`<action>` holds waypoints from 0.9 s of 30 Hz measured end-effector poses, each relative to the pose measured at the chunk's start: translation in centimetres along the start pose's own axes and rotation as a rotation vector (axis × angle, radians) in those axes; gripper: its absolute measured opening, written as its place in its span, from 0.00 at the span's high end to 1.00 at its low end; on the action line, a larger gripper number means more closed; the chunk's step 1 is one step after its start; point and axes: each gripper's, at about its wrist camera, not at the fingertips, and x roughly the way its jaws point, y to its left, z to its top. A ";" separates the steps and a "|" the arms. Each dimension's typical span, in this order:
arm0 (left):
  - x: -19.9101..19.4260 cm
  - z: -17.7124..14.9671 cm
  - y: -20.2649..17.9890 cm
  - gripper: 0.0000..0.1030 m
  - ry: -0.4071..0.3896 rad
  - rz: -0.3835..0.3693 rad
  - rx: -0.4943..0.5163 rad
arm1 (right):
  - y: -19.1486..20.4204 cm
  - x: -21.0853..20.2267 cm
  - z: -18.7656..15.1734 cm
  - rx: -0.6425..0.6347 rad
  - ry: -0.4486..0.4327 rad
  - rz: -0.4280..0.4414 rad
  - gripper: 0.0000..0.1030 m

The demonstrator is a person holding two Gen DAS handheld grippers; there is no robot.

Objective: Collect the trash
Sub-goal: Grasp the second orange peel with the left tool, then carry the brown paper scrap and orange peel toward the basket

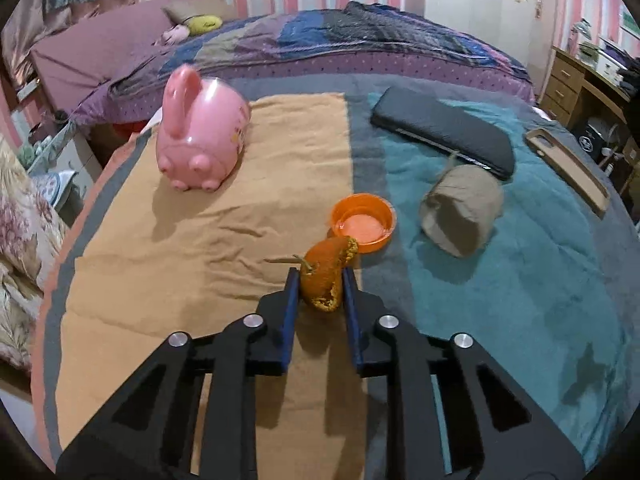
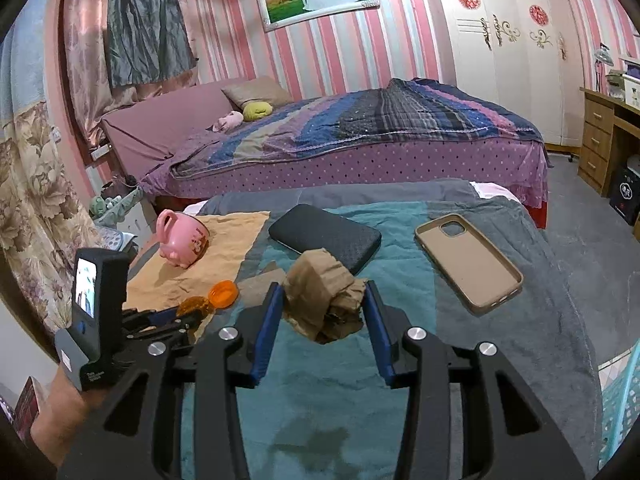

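In the left wrist view my left gripper (image 1: pixel 320 276) is shut on a piece of orange peel (image 1: pixel 326 268), both blue pads pressing its sides just above the orange cloth (image 1: pixel 200 248). An orange plastic lid (image 1: pixel 364 222) lies open side up right behind the peel. In the right wrist view my right gripper (image 2: pixel 323 288) is shut on a crumpled brown wad (image 2: pixel 320 300), held over the teal blanket (image 2: pixel 320 392). The left gripper (image 2: pixel 188 318) with the peel (image 2: pixel 196 304) shows at the left of that view, next to the lid (image 2: pixel 224 292).
A pink pig-shaped container (image 1: pixel 200 136) lies on the orange cloth. A black flat case (image 2: pixel 324 236) and a tan phone case (image 2: pixel 468 260) rest on the blanket. Beyond stands a bed (image 2: pixel 360 140), and a wooden desk (image 2: pixel 600 136) at the right. A hand (image 2: pixel 64 412) holds the left gripper.
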 end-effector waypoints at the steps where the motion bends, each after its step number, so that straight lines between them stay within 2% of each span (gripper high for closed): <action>1: -0.6 0.0 0.0 0.82 -0.011 0.000 0.008 | 0.0 -0.1 0.0 0.000 -0.002 0.001 0.60; 14: -8.9 0.6 1.5 0.83 -0.182 -0.029 -0.039 | 0.0 -3.5 -0.4 -0.023 -0.055 -0.006 0.60; 20: -11.0 0.5 0.3 0.83 -0.225 -0.054 -0.033 | -1.1 -5.9 -0.4 -0.021 -0.092 -0.035 0.60; 27: -13.6 0.3 -2.4 0.83 -0.277 -0.129 -0.014 | -3.2 -9.0 -0.9 0.005 -0.126 -0.071 0.60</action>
